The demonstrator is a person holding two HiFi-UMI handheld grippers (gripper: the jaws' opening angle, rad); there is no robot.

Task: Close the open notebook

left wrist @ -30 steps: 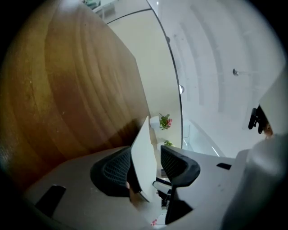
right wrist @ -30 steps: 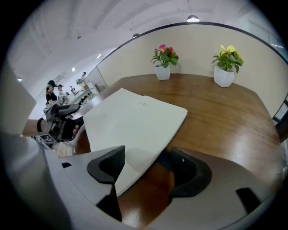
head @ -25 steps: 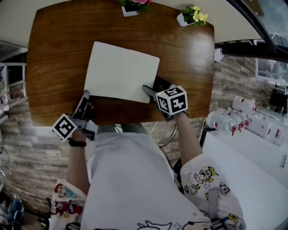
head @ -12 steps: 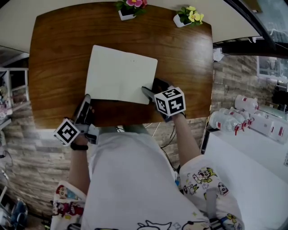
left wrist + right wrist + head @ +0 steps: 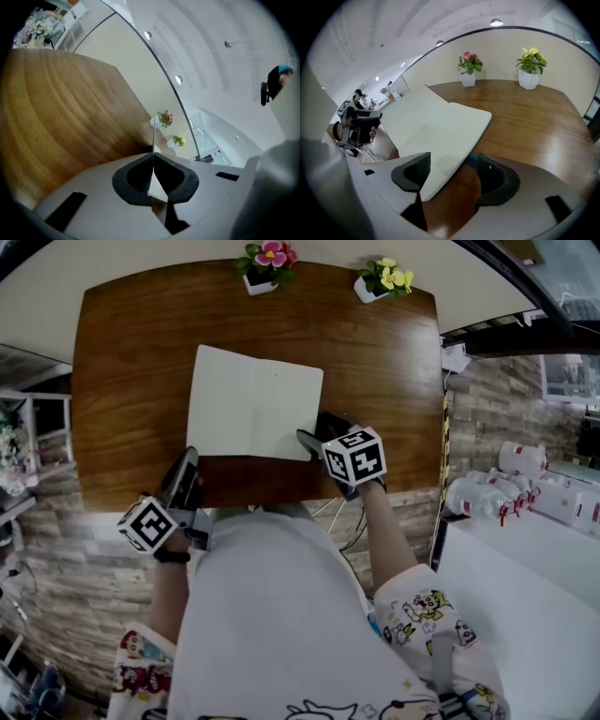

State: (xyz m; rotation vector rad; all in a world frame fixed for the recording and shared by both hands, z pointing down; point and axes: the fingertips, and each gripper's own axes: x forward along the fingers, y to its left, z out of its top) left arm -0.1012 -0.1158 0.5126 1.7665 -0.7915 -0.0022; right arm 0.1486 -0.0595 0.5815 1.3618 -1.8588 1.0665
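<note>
Notebook [image 5: 255,401] lay open on the table [image 5: 375,381] — light, its leaves thin and floppy, probably crease-prone, so best taken by an outer edge — left gripper [image 5: 188,463] clamped on its near-left leaf, right gripper [image 5: 315,432] jaws apart astride the near-right corner.

Open white notebook [image 5: 255,401], blank pages up (crease down the middle), central on wooden table [image 5: 122,381].
</note>
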